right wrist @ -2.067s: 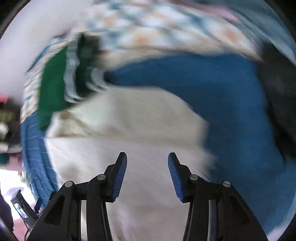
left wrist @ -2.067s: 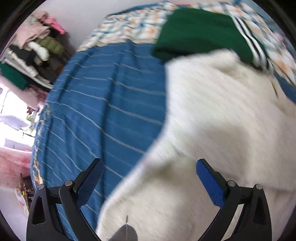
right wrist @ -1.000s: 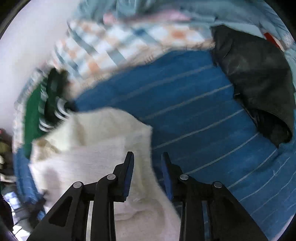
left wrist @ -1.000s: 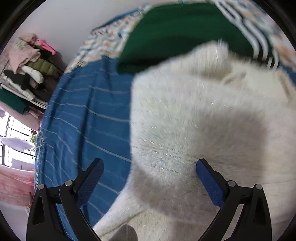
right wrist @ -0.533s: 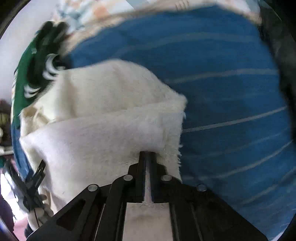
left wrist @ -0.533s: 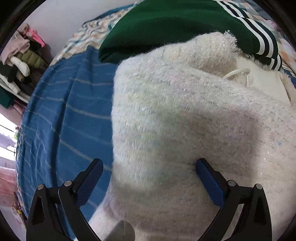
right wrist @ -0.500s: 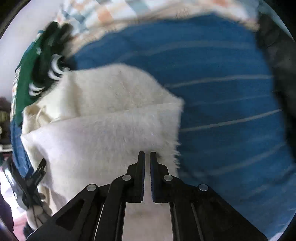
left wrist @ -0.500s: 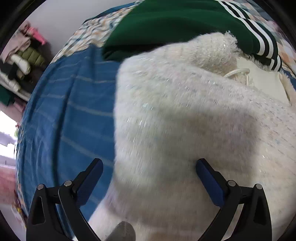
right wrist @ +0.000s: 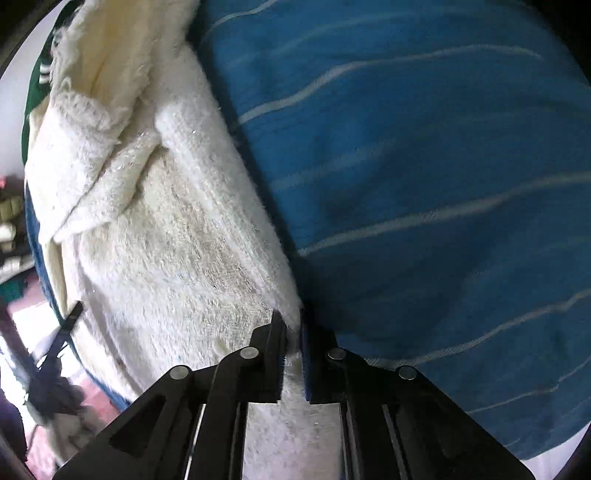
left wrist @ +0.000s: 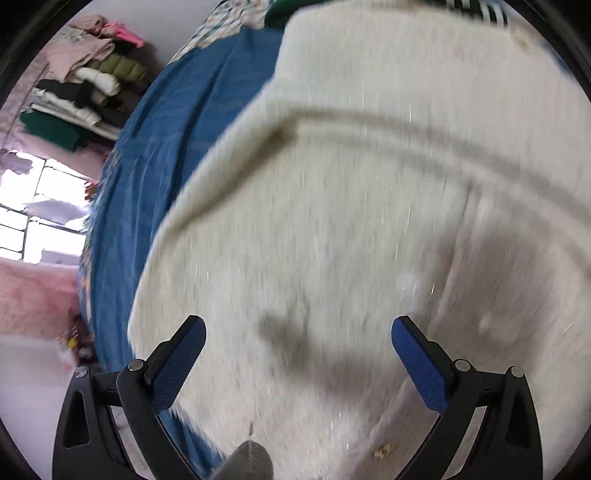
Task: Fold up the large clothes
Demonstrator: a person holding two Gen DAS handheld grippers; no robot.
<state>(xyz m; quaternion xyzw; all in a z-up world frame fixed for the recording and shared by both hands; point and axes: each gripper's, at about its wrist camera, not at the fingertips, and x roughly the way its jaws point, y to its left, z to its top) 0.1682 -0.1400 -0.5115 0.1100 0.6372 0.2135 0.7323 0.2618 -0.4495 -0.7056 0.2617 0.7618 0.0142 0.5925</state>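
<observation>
A large fuzzy cream-white sweater (left wrist: 369, 206) lies on the blue striped bedspread (left wrist: 159, 147) and fills most of the left wrist view. My left gripper (left wrist: 298, 332) is open and hovers just above it, holding nothing. In the right wrist view the sweater (right wrist: 177, 236) lies folded along its right edge, beside the bare bedspread (right wrist: 424, 184). My right gripper (right wrist: 291, 326) is shut on that edge of the sweater, with cream fabric pinched between the blue pads.
A green garment with white stripes (left wrist: 476, 7) lies beyond the sweater at the top edge. A stack of folded clothes (left wrist: 81, 92) stands at the far left beyond the bed. A bright window (left wrist: 37, 206) and pink floor (left wrist: 33, 295) lie left of the bed's edge.
My right gripper has closed on the sweater's edge and moved in low over it. My left gripper has pulled back, so more of the sweater and the bed's left side show.
</observation>
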